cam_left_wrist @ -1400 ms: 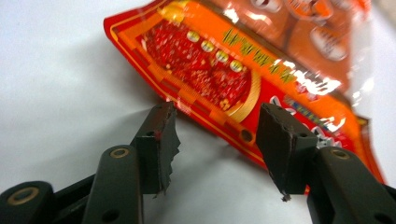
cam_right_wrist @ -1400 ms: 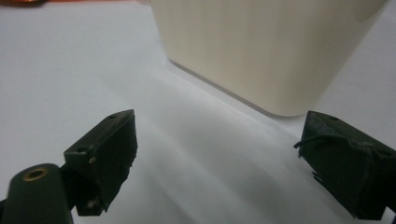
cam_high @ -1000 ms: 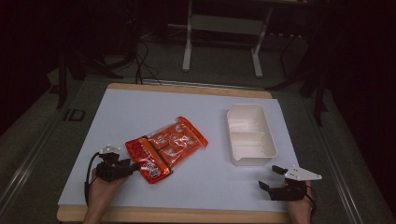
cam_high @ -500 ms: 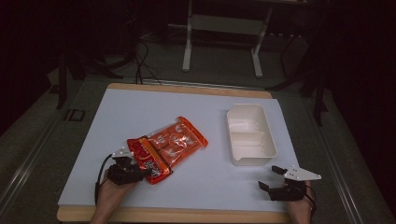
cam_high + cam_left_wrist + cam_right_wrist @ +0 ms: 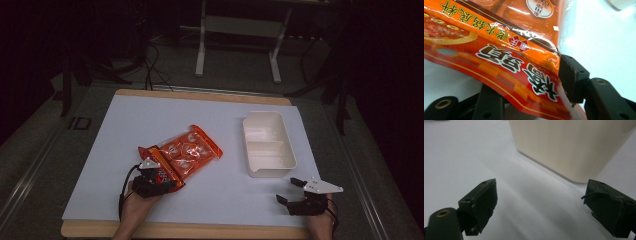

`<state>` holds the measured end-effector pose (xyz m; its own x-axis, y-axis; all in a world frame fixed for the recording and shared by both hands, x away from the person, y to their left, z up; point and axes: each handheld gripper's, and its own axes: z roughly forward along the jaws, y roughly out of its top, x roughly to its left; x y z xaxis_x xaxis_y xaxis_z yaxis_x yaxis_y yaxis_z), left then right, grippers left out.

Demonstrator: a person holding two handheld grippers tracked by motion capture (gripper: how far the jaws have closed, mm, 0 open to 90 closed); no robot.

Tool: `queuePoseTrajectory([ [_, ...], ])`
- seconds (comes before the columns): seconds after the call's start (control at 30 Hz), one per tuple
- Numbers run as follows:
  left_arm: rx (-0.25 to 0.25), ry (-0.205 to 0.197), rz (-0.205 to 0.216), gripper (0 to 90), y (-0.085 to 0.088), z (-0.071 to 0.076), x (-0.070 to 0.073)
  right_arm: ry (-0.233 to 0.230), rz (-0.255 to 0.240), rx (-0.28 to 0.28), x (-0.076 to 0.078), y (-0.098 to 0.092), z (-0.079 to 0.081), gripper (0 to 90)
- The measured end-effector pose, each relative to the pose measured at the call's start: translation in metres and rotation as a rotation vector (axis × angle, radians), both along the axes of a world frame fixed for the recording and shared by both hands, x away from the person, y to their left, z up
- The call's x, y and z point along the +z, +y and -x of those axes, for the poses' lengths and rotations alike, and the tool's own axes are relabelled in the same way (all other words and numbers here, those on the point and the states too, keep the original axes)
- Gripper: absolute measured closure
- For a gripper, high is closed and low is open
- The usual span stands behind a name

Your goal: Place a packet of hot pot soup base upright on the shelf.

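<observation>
Your left gripper (image 5: 159, 181) sits at the near end of the orange packet (image 5: 186, 155), which lies flat on the worktop (image 5: 125, 130), left of the white tray (image 5: 268, 144); its jaws have just been closing with the packet's edge between them; one pad touches the foil, the other is under the packet, so a firm pinch isn't clear yet. Probably you're taking the end seam so it lifts w/o crumpling. Your right gripper (image 5: 291, 190) rests near the tray's near corner, jaws open, nothing between them, likely waiting to steady the tray. Packet contents are hard to make out; its print is cut off in the left gripper view.
</observation>
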<state>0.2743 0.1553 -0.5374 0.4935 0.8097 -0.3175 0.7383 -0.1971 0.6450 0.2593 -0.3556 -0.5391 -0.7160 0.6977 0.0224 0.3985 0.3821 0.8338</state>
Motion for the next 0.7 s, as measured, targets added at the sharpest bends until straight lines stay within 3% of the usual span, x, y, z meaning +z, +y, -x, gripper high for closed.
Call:
queuePoseTrajectory([
  [0.27, 0.020, 0.038, 0.010, 69.2, 0.003, -0.006, 0.001, 0.005, 0.000, 0.003, 0.000, 0.000, 0.000, 11.3],
  [0.53, 0.013, 0.089, 0.081, 87.8, 0.007, -0.012, 0.000, 0.007, -0.005, 0.012, 0.000, 0.000, 0.000, 11.3],
  [0.7, -0.013, 0.078, 0.092, 90.0, 0.010, -0.016, 0.010, 0.008, -0.008, 0.013, 0.000, 0.000, 0.000, 11.3],
])
